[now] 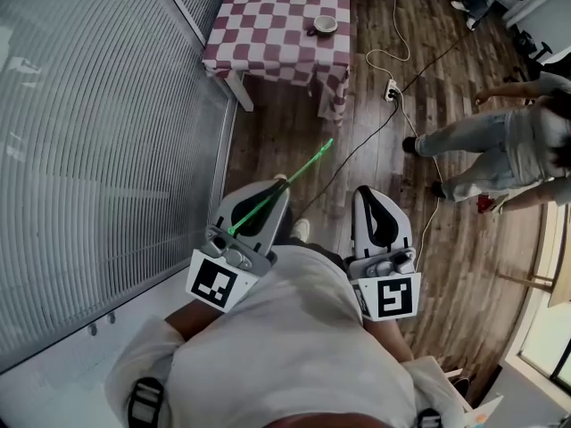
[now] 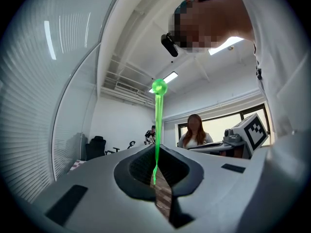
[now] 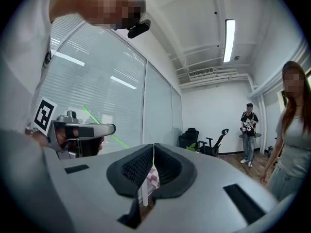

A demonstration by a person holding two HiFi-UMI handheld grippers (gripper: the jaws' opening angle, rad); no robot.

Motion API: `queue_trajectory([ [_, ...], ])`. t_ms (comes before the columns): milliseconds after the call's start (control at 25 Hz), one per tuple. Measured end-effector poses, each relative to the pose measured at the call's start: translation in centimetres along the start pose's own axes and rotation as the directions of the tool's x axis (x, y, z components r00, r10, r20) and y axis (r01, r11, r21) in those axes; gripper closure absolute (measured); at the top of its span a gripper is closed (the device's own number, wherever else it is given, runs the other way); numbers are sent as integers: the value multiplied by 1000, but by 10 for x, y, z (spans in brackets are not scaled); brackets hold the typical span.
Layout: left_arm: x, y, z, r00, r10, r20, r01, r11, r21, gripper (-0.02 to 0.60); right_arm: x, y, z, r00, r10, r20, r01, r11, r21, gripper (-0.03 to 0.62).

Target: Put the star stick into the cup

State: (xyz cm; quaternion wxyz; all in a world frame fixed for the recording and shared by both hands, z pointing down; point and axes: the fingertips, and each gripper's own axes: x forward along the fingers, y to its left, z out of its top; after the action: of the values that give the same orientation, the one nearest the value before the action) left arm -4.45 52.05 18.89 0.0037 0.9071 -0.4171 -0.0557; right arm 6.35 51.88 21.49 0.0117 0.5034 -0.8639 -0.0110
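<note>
A thin green star stick [image 1: 300, 173] slants up and forward from my left gripper [image 1: 280, 182], which is shut on its lower end. In the left gripper view the stick [image 2: 158, 125] rises from between the closed jaws, with its rounded green head at the top. My right gripper [image 1: 367, 191] is held level beside the left one, shut with nothing in it. In the right gripper view the left gripper [image 3: 73, 130] and the stick [image 3: 119, 141] show at the left. A small round cup [image 1: 326, 25] stands on the checkered table far ahead.
The red-and-white checkered table [image 1: 268, 38] stands by the glass wall with blinds [image 1: 98, 132] on the left. A power strip [image 1: 391, 88] and cables lie on the wooden floor. A person [image 1: 500, 145] is at the right. Office chairs [image 3: 201, 142] stand at the back.
</note>
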Motion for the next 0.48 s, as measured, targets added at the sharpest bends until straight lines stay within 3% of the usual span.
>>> queue_trajectory([
  [480, 33, 28, -4, 1000, 14, 7, -14, 1000, -7, 545, 39, -23, -1, 1000, 14, -1, -14, 1000, -10, 562],
])
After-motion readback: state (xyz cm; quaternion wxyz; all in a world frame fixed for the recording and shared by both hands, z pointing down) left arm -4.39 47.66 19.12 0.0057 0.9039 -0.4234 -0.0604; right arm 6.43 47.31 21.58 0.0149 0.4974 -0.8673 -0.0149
